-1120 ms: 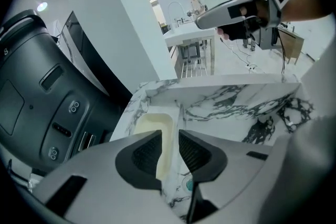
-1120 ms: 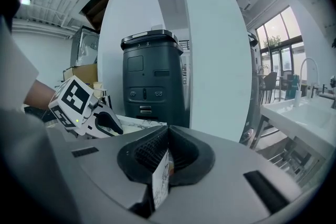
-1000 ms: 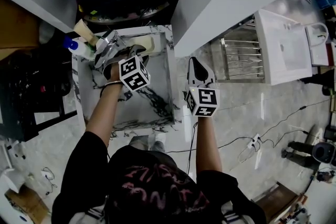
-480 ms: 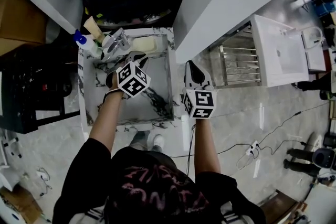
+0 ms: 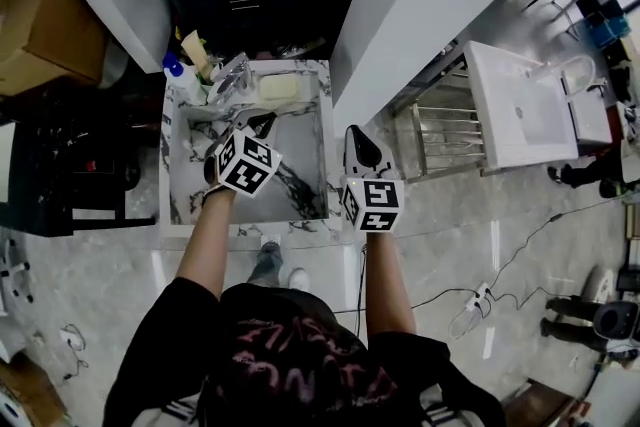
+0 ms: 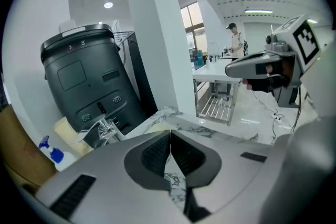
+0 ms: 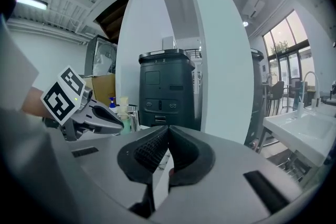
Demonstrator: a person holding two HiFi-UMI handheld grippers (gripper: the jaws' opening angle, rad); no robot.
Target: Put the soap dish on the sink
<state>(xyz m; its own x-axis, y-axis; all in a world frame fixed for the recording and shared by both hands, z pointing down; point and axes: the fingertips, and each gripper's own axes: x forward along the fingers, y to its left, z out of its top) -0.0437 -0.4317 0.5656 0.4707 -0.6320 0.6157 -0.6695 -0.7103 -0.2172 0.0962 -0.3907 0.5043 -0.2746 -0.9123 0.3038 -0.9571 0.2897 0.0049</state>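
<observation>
Soap dish rests on the sink rim, just right of the faucet. The 2 tools, left tool below the faucet and right tool well right, are clenched on nothing. It looks placed; I'd lift the left straight up, clear of the faucet.

Your sink is white marble with black veining; the soap dish is cream. The spray bottle is white with a blue cap. Your left gripper and right gripper bear black-and-white square markers. Your shirt is black, lettered pink.
</observation>
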